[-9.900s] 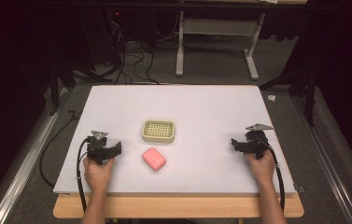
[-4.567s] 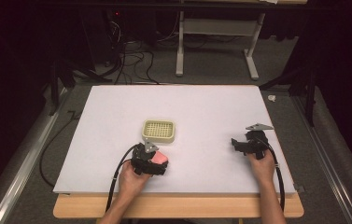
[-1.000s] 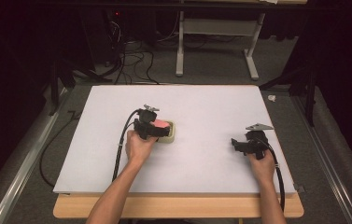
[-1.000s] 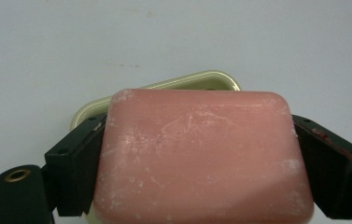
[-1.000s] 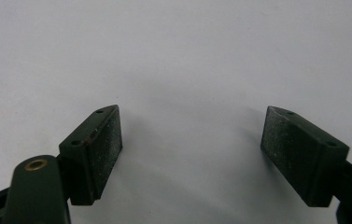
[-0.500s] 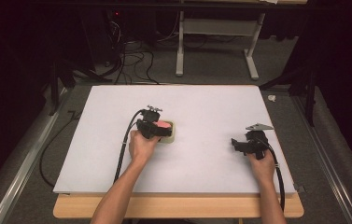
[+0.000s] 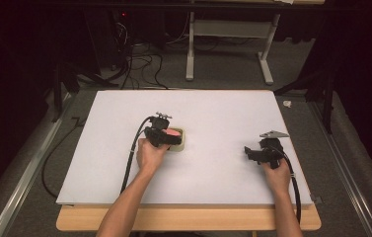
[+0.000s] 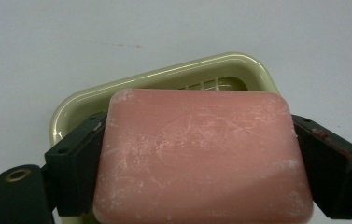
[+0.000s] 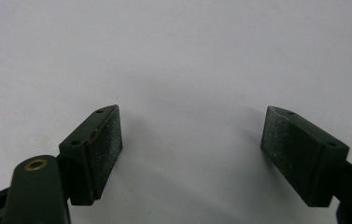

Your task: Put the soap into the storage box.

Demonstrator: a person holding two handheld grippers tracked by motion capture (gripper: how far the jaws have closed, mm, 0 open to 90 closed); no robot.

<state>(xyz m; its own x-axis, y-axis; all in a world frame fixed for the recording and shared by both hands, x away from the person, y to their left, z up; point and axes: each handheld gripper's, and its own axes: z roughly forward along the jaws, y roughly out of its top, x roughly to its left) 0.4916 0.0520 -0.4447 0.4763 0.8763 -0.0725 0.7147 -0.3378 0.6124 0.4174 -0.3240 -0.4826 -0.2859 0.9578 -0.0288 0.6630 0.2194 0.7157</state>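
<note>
A pink bar of soap (image 8: 201,158) sits between the black jaws of my left gripper (image 8: 197,158), both pads pressed against its short sides. Right under and behind it lies a pale green soap dish (image 8: 164,81) with a slotted bottom. In the high view my left gripper (image 7: 169,136) holds the soap (image 7: 173,132) over the dish (image 7: 182,143) near the middle of the white table (image 7: 99,148). At the right side of the table rests my right gripper (image 7: 249,152), and its jaws (image 9: 190,154) stand wide apart over bare table.
The white table top (image 7: 223,108) sits on a wooden board whose front edge (image 7: 188,219) shows below it. Cables trail from both grippers toward the front edge. Behind the table a white desk frame (image 7: 228,54) and loose cables stand on the dark floor.
Over the long span my left gripper picked the soap up from the front of the table and carried it back over the dish. In the last second it barely shifted. My right gripper stayed put.
</note>
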